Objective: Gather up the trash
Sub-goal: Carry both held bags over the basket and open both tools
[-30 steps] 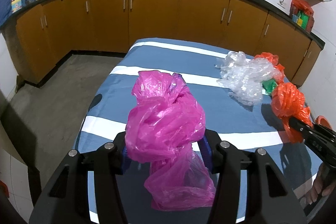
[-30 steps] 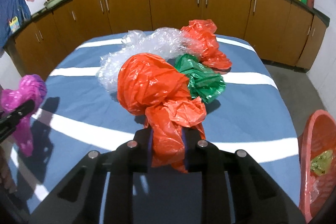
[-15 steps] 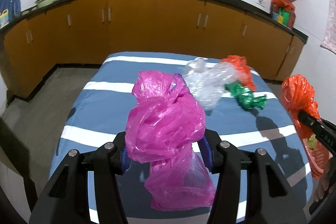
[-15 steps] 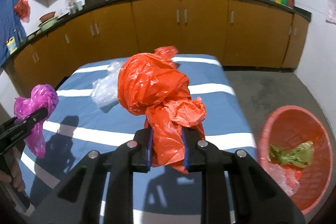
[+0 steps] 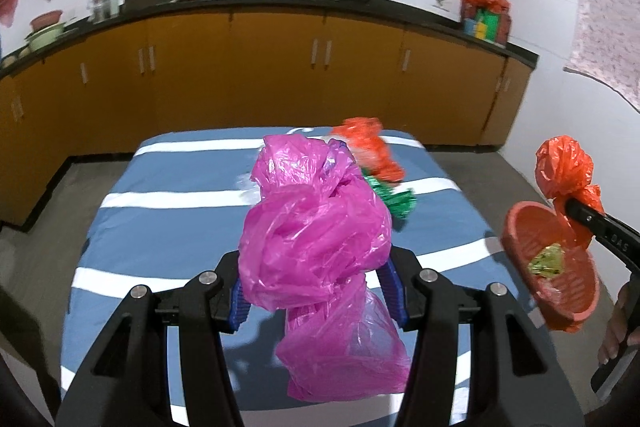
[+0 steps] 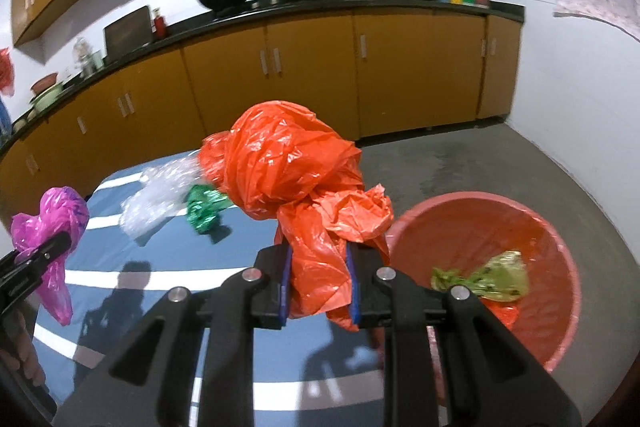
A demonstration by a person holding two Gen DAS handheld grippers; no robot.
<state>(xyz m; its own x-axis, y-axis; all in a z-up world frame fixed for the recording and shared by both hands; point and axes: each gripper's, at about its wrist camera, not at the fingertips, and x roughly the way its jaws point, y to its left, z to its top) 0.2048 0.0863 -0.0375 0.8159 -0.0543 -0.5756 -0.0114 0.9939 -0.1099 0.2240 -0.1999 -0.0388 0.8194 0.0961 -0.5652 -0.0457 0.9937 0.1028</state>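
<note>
Both grippers are clamped on crumpled plastic bags and held in the air above a table [image 5: 168, 187] covered by a blue cloth with white stripes. Left gripper [image 5: 318, 291] has its blue pads pressed into the sides of a pink bag [image 5: 316, 239], jaws fairly wide around the bulky wad, whose loose tail hangs below them over the near part of the table. Right gripper [image 6: 318, 287] pinches an orange bag [image 6: 296, 183] with its jaws narrow, the knotted bulk standing above the pads and a flap drooping beneath. It hangs at the table's right edge, just beside a red basket [image 6: 560, 259] that stands on the bare grey floor to the right of the table. The basket's mouth is open, and a greenish scrap [image 6: 484, 279] and something red lie in its bottom. Open floor stretches from the basket to the yellow cabinets [image 6: 416, 67] along the far wall and to the white wall on the right. On the far part of the table remain a clear bag [image 6: 160, 195], a green bag [image 6: 206, 211] and another orange bag [image 5: 368, 151], close together near the far right corner. The pink plastic is glossy, translucent and heavily creased; the orange is wrinkled and opaque.
</note>
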